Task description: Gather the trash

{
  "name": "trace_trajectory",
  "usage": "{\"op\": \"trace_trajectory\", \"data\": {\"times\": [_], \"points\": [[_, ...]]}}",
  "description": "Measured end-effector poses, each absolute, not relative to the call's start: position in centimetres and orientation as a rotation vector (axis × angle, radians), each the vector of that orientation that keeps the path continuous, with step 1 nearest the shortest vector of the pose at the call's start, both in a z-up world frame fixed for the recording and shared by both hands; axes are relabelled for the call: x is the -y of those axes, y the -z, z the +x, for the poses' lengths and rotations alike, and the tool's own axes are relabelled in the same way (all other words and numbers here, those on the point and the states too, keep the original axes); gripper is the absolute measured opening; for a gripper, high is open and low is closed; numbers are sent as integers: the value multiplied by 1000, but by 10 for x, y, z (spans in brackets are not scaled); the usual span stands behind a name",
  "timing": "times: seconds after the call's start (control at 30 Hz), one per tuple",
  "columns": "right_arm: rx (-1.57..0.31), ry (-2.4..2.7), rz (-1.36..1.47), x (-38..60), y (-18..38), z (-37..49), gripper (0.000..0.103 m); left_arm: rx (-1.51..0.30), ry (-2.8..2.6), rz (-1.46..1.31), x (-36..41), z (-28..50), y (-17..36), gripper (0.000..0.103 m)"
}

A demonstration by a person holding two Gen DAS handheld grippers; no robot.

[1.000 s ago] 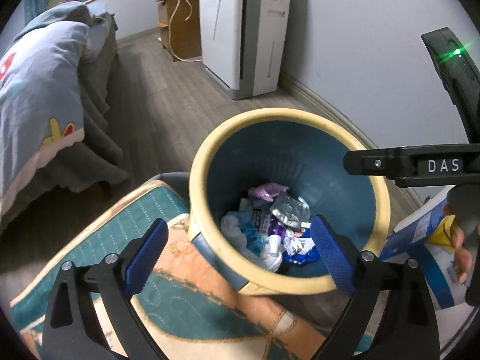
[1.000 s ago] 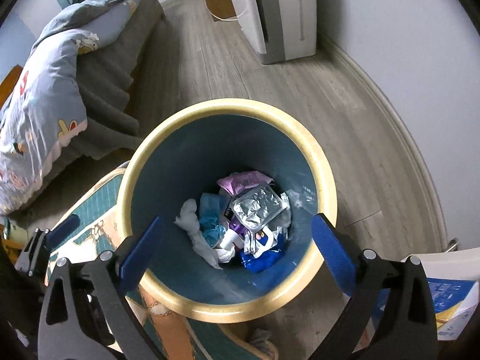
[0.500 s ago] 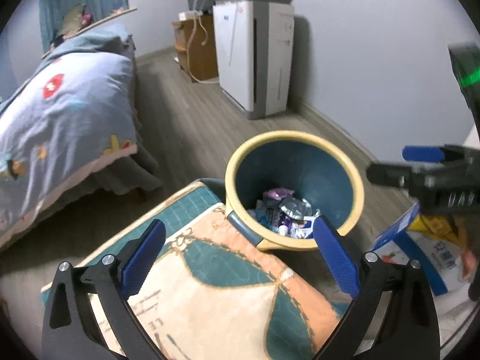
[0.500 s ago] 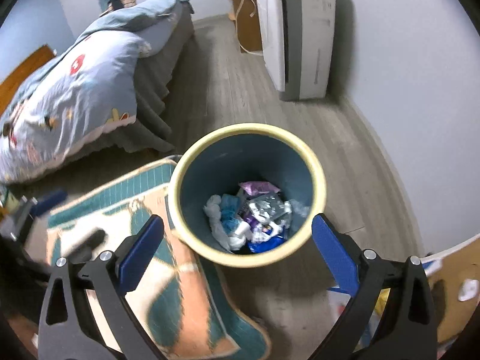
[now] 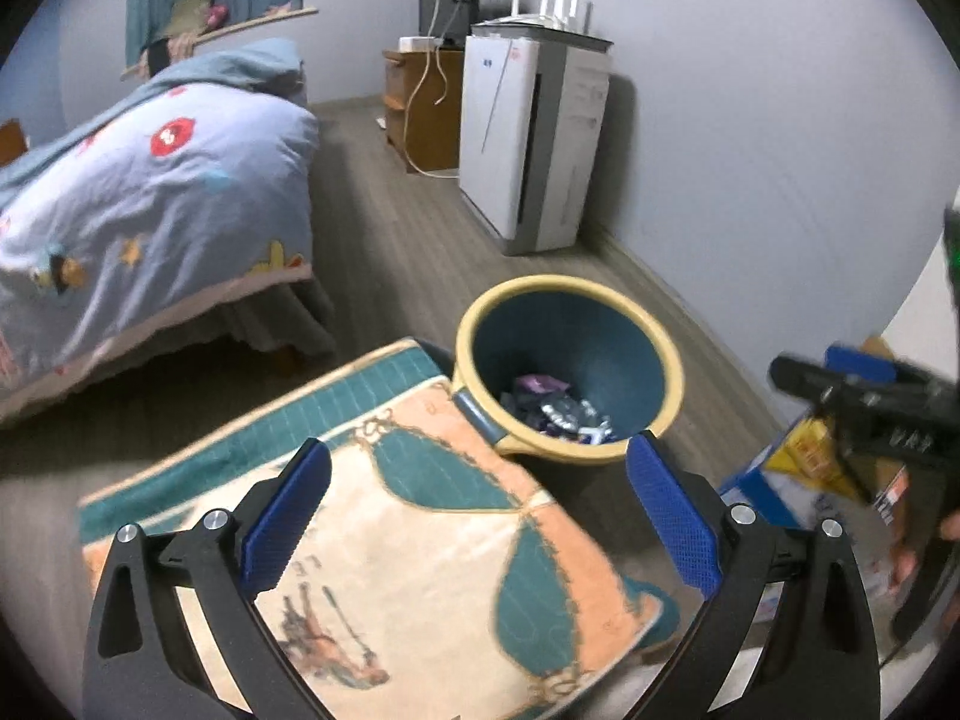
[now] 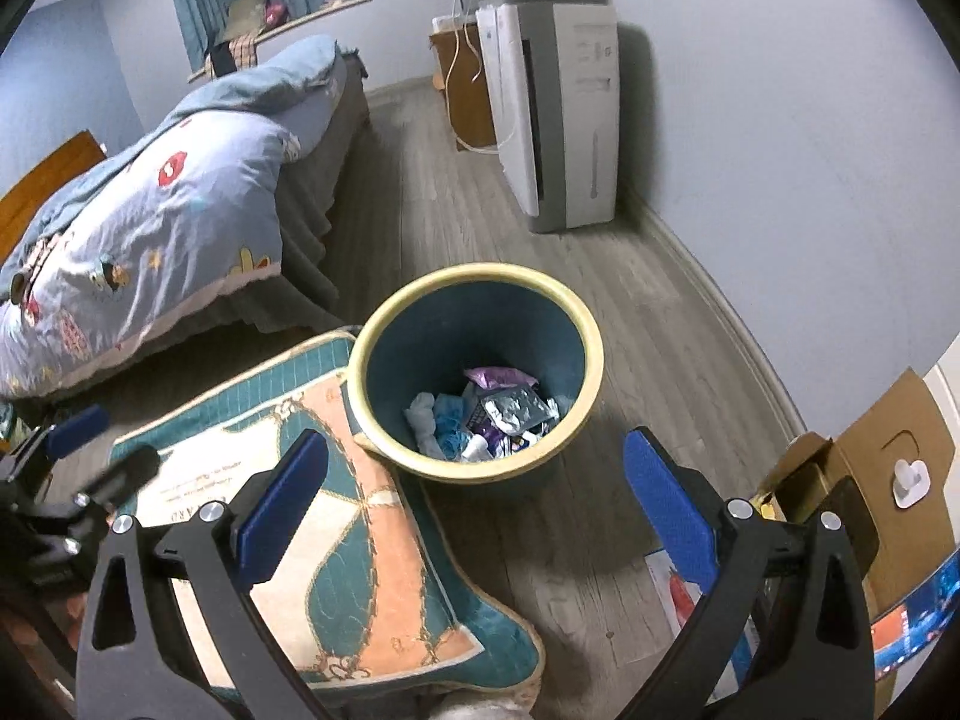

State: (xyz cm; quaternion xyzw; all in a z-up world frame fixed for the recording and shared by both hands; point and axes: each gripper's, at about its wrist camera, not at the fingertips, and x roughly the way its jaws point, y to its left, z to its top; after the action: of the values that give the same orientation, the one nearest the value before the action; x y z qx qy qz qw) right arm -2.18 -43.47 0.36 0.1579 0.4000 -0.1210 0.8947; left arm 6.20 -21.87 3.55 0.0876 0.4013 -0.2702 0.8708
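Observation:
A round bin with a yellow rim [image 5: 600,285] [image 6: 474,273] and blue inside stands on the wood floor. Crumpled wrappers and tissue [image 6: 489,414] lie at its bottom, also seen in the left wrist view [image 5: 561,408]. My left gripper [image 5: 480,510] is open and empty, held high above a cushion, short of the bin. My right gripper [image 6: 477,495] is open and empty, above the floor in front of the bin. The right gripper also shows at the right edge of the left wrist view [image 5: 870,402].
A teal and orange cushion [image 5: 390,510] [image 6: 336,546] lies against the bin. A bed with a blue quilt [image 5: 150,180] is at left. A white air purifier [image 6: 552,114] stands by the wall. A cardboard box [image 6: 876,480] and blue-white packaging [image 5: 798,498] are at right.
Both grippers have pulled back and up from the bin, which now looks smaller and farther. More of the room, cushion and bed has come into view. Both stay open.

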Motion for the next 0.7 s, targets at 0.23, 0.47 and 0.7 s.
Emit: {"op": "trace_trajectory", "data": {"times": [0.23,0.47,0.7], "points": [[-815,269,414,436,-2,-12,97,-775,569,196,223,65,-36,98],[-833,280,372,430,0,-3,97,-787,553,205,222,74,-31,98],[-836,304,328,429,2,-3,97,-802,552,160,221,79,-33,98]]}}
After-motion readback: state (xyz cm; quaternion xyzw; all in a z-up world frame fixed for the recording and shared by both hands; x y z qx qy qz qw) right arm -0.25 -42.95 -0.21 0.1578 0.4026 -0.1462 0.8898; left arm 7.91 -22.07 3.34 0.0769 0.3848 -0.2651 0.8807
